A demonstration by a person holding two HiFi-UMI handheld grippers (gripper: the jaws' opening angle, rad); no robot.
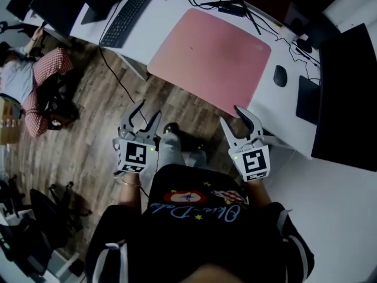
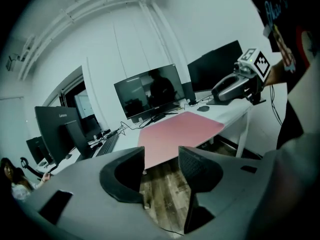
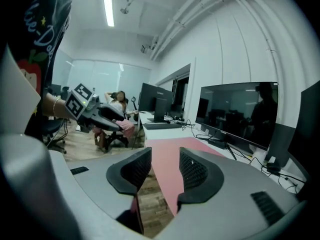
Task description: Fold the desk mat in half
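Observation:
A pink desk mat (image 1: 212,58) lies flat and unfolded on the white desk (image 1: 171,16), its near edge reaching the desk's front edge. My left gripper (image 1: 148,115) hovers over the wooden floor, short of the mat's near left corner, jaws open and empty. My right gripper (image 1: 238,122) hangs just short of the mat's near right corner, also open with nothing between its jaws. The left gripper view shows its open jaws (image 2: 161,156) facing the mat (image 2: 180,131) from a distance. The right gripper view shows its jaws (image 3: 165,166) apart, with the mat (image 3: 167,154) beyond them.
A black keyboard (image 1: 126,16) lies left of the mat, and a mouse (image 1: 280,75) to its right. Cables (image 1: 235,7) run behind the mat. Dark monitors (image 1: 347,99) stand along the desk's far side. A person (image 1: 29,81) sits on the floor's left side.

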